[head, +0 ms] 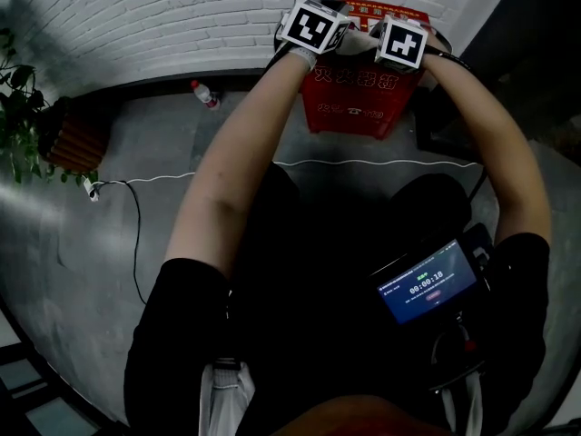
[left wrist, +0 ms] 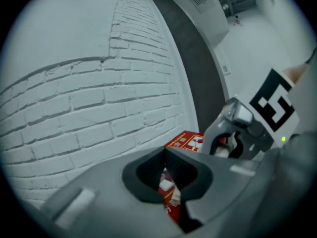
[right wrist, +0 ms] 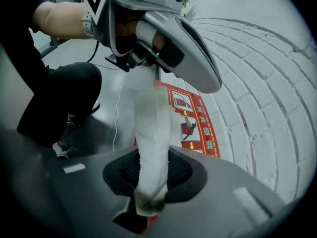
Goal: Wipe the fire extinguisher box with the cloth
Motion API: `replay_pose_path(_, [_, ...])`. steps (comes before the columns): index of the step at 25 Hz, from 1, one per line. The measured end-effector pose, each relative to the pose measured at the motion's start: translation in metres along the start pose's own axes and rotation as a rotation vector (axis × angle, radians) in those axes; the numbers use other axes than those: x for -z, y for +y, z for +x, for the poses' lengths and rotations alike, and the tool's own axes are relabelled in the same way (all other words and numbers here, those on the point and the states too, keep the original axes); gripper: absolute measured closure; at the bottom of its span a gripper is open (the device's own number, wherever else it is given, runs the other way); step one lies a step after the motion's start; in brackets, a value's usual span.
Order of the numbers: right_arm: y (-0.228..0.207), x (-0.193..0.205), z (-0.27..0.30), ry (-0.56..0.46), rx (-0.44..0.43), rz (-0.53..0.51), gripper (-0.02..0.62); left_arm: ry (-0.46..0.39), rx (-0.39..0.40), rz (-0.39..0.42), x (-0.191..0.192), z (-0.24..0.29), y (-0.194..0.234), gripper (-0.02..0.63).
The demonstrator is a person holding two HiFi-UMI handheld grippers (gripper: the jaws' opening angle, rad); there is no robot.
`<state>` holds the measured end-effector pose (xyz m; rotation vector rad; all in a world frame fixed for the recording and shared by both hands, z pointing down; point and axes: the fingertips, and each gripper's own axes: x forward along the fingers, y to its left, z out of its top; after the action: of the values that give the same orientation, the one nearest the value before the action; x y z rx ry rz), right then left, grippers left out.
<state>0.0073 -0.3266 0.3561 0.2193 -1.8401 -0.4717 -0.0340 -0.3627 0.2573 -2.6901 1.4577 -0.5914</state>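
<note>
The red fire extinguisher box (head: 361, 98) stands on the floor against the white brick wall, and both arms reach out over its top. My right gripper (right wrist: 151, 176) is shut on a white cloth (right wrist: 152, 128), which hangs forward over the box's printed red top (right wrist: 195, 125). My left gripper (left wrist: 165, 155) is held just left of it with jaws closed together and nothing between them. Part of the red box (left wrist: 185, 140) shows past them. In the head view the marker cubes hide both grippers' jaws.
A plastic bottle (head: 204, 93) lies on the floor by the wall, left of the box. A potted plant (head: 23, 121) and a black cable (head: 136, 221) are at the far left. A white cord (head: 381, 163) crosses the floor in front of the box.
</note>
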Motion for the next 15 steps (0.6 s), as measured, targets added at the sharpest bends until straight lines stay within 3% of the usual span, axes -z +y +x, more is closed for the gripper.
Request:
replay_pose_path(5, [0.006, -0.005, -0.019, -0.1, 0.003, 0.02, 0.503, 0.001, 0.013, 0.009, -0.009, 0.004, -0.01, 0.604])
replay_pose_path(9, [-0.049, 0.018, -0.047, -0.143, 0.137, 0.111, 0.503, -0.013, 0.005, 0.016, -0.021, 0.012, -0.011, 0.604])
replay_pose_path(15, [-0.096, 0.061, -0.085, -0.094, 0.288, 0.176, 0.503, -0.016, 0.001, 0.04, -0.036, 0.015, -0.026, 0.604])
